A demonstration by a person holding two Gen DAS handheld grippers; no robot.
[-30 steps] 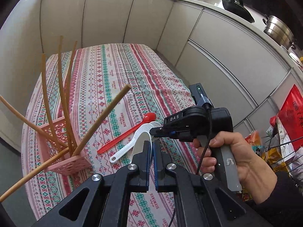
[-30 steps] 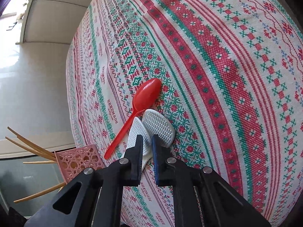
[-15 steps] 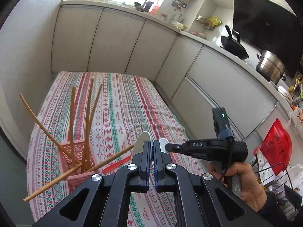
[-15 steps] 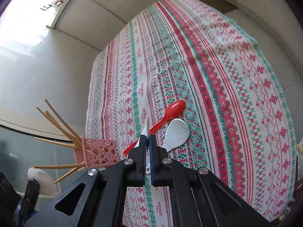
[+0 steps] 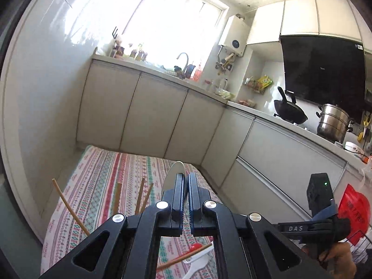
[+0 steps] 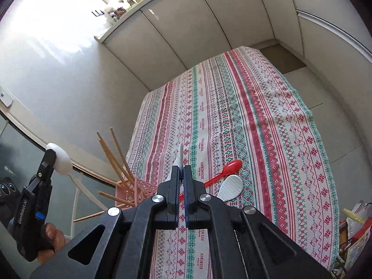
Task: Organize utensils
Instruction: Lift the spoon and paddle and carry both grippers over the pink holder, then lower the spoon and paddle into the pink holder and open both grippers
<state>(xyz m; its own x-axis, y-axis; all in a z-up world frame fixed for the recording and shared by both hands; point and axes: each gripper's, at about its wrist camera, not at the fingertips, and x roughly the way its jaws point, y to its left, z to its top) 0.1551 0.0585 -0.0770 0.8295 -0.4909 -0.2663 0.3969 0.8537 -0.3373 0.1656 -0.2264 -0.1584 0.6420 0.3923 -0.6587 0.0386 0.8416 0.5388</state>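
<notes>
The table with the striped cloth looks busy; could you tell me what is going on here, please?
A person is tidying utensils with two tools. The left hand-held gripper is shut on a white spoon held in the air, and the right hand-held gripper is shut on a white utensil above the table. A pink basket already holds chopsticks. A red spoon and a white rice paddle lie on the cloth.

The tablecloth (image 6: 255,116) carries red, green and white cross-stitch stripes. On it lie a red spoon (image 6: 223,171) and a white rice paddle (image 6: 230,187); tan chopsticks (image 6: 116,155) stand in a pink perforated basket (image 6: 141,189). Both grippers are black.
</notes>
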